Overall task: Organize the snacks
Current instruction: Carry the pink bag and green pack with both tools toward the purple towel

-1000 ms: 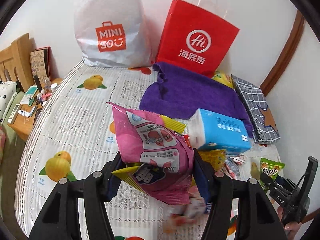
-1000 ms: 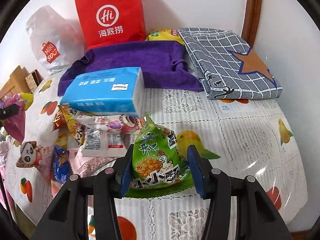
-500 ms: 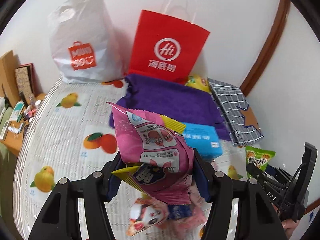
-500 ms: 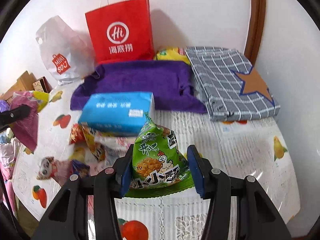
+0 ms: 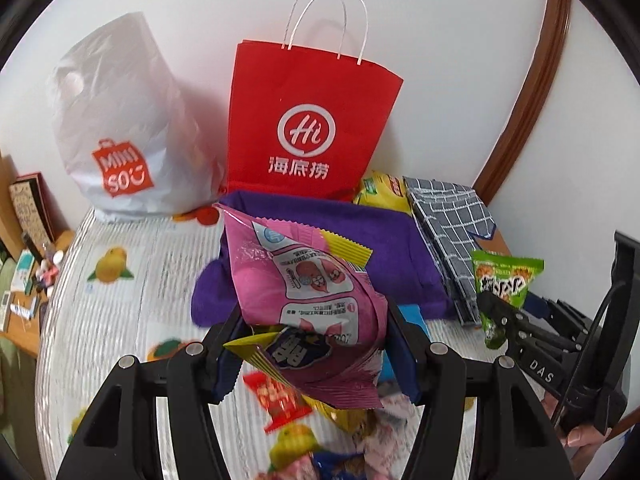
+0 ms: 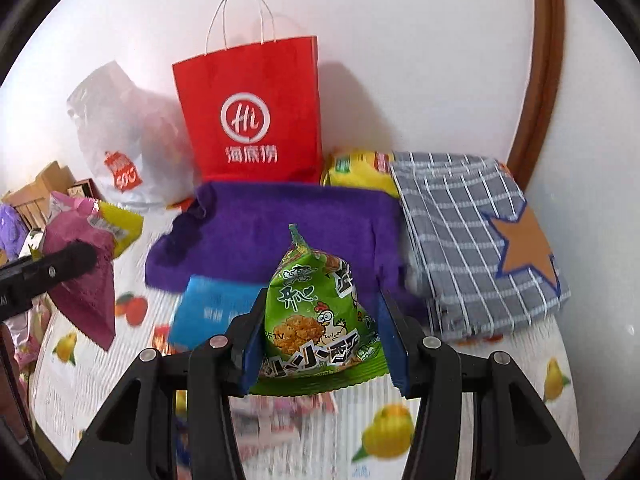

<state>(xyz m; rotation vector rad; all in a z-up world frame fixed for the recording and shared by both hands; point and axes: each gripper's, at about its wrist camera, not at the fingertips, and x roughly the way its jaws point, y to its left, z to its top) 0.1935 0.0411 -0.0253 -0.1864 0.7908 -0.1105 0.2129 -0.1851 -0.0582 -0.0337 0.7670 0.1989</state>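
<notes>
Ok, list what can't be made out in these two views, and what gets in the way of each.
- Snacks on the table below the left tongs: left wrist view, motion blur and the pink snack bag cover them.
- Blue tissue pack: right wrist view, blurred, partly behind the right tongs and the green snack packet.
- Yellow packet: mostly behind the purple cloth.
- Inside of the red paper bag: hidden by its own walls.
</notes>
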